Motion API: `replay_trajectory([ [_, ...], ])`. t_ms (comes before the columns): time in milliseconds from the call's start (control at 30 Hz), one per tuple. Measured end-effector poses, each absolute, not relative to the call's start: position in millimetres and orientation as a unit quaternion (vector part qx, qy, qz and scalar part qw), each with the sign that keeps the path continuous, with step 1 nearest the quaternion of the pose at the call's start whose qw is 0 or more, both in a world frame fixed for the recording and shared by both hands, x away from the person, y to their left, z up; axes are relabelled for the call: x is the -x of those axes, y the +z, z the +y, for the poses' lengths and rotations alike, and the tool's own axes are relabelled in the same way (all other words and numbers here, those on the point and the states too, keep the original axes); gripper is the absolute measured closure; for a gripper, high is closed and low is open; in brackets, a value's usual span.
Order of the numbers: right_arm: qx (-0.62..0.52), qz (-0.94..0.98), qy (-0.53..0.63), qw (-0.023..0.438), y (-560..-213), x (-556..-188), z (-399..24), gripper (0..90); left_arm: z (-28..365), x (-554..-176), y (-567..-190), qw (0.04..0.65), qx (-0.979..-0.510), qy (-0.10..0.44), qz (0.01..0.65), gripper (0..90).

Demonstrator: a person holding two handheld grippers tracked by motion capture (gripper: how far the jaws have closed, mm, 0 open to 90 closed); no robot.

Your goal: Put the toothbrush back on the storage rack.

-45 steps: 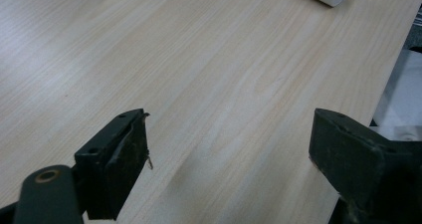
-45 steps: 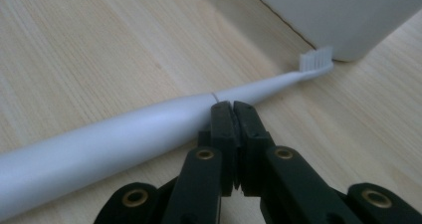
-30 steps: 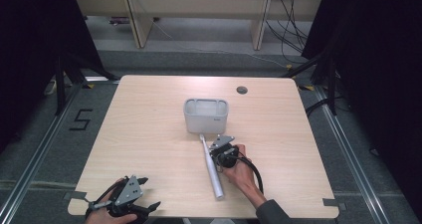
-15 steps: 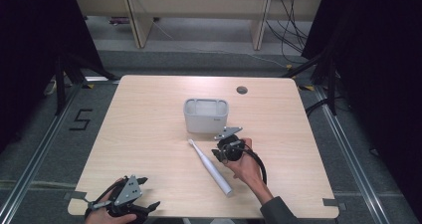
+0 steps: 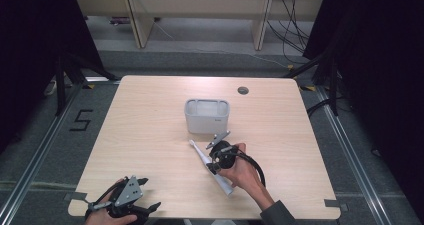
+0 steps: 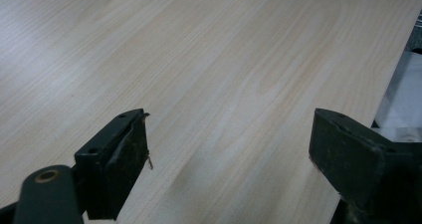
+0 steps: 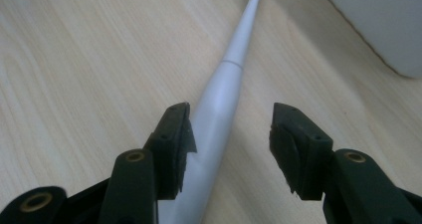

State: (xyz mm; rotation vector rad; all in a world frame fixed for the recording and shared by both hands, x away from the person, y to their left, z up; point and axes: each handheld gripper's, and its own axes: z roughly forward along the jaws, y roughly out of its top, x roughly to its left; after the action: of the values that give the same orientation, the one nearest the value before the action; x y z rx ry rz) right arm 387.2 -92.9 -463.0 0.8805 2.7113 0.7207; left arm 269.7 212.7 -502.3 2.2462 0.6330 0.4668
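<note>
- right gripper [image 5: 216,150]: held in right hand [image 5: 245,172] mid-table, forearm coming in from the near edge, jaws pointing away and down; jaws just been opening, now partly apart, pads pressing on nothing
- left gripper [image 5: 145,197]: in left hand [image 5: 112,216] at the near left corner, jaws wide apart, nothing between them [image 6: 226,154]

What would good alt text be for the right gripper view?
A white electric toothbrush lies on a pale wooden table, running away between the right gripper's open black fingers, which have just been opening. A white container fills the top right corner.
</note>
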Motion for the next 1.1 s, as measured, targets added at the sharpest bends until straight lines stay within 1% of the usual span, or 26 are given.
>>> replay_trajectory([
  [300, -0.289, 0.930, 0.212, 0.084, -470, -388, -87, 50.5, 211, -270, -504, 0.385, -0.870, 0.181, 0.247, 15.0],
  [333, -0.293, 0.930, 0.207, 0.079, -471, -388, -86, 50.7, 212, -270, -503, 0.376, -0.874, 0.183, 0.248, 15.0],
  [433, -0.291, 0.934, 0.196, 0.068, -473, -389, -85, 50.8, 211, -270, -505, 0.383, -0.870, 0.186, 0.247, 15.0],
  [467, -0.287, 0.936, 0.195, 0.066, -474, -390, -85, 51.4, 212, -270, -504, 0.376, -0.873, 0.184, 0.249, 15.0],
  [700, -0.278, 0.943, 0.176, 0.048, -478, -391, -82, 56.0, 212, -270, -504, 0.379, -0.872, 0.185, 0.249, 15.0],
  [733, -0.259, 0.948, 0.177, 0.052, -478, -394, -82, 56.4, 212, -270, -503, 0.376, -0.874, 0.182, 0.247, 15.0],
  [767, -0.279, 0.944, 0.171, 0.044, -477, -391, -81, 56.9, 212, -270, -503, 0.374, -0.876, 0.183, 0.245, 15.0],
  [800, -0.276, 0.945, 0.169, 0.045, -477, -392, -81, 57.6, 211, -270, -505, 0.384, -0.871, 0.183, 0.247, 15.0],
  [833, -0.265, 0.948, 0.169, 0.045, -477, -394, -80, 58.2, 211, -270, -504, 0.379, -0.874, 0.177, 0.247, 15.0],
  [900, -0.275, 0.947, 0.162, 0.037, -478, -395, -78, 59.8, 211, -270, -504, 0.378, -0.875, 0.176, 0.247, 15.0],
  [1100, -0.253, 0.957, 0.137, 0.032, -480, -397, -70, 65.7, 212, -270, -504, 0.378, -0.873, 0.181, 0.248, 15.0],
])
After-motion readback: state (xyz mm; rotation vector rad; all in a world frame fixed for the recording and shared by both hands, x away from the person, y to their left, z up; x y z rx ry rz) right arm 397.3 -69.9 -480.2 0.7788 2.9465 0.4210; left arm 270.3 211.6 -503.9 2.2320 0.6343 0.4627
